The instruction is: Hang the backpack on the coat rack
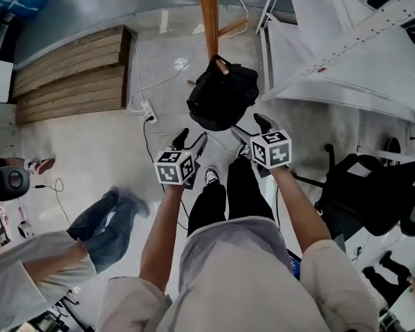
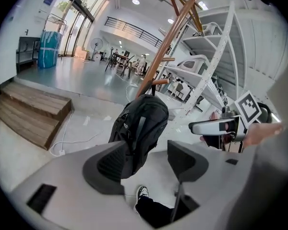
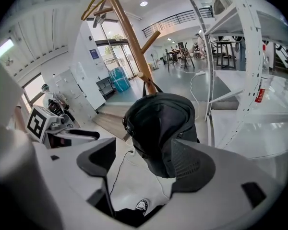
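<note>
Plainly, the black backpack (image 1: 221, 95) hangs by its top loop from a short peg low on the wooden coat rack (image 1: 209, 16), clear of the floor (image 1: 90, 133), with white shelving (image 1: 346, 54) just beside it. Both grippers are held up in front of it without touching it: the left gripper (image 1: 191, 141) has its jaws apart with nothing between the pads. The right gripper (image 1: 252, 128) likewise has its jaws open and empty, the bag showing only beyond them.
</note>
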Motion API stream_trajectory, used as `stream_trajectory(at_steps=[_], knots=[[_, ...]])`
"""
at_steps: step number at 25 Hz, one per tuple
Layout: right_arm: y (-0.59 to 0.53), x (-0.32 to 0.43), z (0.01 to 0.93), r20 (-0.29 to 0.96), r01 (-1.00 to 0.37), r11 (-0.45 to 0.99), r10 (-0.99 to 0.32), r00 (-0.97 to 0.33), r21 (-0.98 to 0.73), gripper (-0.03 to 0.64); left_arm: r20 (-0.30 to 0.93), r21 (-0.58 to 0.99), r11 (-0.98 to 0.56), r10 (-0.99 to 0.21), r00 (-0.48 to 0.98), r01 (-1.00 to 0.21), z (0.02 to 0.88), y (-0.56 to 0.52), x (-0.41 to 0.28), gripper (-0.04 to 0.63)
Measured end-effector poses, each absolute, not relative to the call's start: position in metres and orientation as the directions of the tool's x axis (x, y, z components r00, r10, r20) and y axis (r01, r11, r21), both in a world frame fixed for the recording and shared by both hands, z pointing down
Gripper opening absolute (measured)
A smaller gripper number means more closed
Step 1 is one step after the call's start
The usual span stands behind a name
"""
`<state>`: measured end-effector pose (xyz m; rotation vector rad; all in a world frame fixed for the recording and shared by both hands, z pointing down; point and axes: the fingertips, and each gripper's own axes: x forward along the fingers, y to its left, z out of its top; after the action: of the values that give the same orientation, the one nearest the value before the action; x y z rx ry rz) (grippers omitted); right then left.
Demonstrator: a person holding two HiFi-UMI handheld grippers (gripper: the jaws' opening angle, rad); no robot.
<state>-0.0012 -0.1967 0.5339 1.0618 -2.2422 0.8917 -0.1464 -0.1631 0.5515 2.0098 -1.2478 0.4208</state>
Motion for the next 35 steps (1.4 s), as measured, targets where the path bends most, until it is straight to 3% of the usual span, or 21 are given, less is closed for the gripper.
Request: stream_trajectory(at_steps=[6, 19, 35], knots=[[-0.181, 0.008, 0.518, 0.671, -0.796, 0.505, -0.467, -0.576, -0.333, 0.342, 0.583, 0.39, -0.298, -0.653, 0.484, -0.872, 0.532, -0.153, -0.144, 0.238], [-0.143, 0.023, 0.478, 0.673, -0.768, 0.549, -0.435, -0.598, -0.329, 0.286, 0.587, 0.351, -0.414, -0.601, 0.542, -0.84, 0.49, -0.118, -0.121, 0.215], [-0.09, 0.037, 0.418, 0.579, -0.765, 0.542, -0.517, -0.631, -0.348, 0.185, 0.51, 0.359, -0.43, -0.653, 0.56, -0.828, 0.44, -0.078, -0.109, 0.161]])
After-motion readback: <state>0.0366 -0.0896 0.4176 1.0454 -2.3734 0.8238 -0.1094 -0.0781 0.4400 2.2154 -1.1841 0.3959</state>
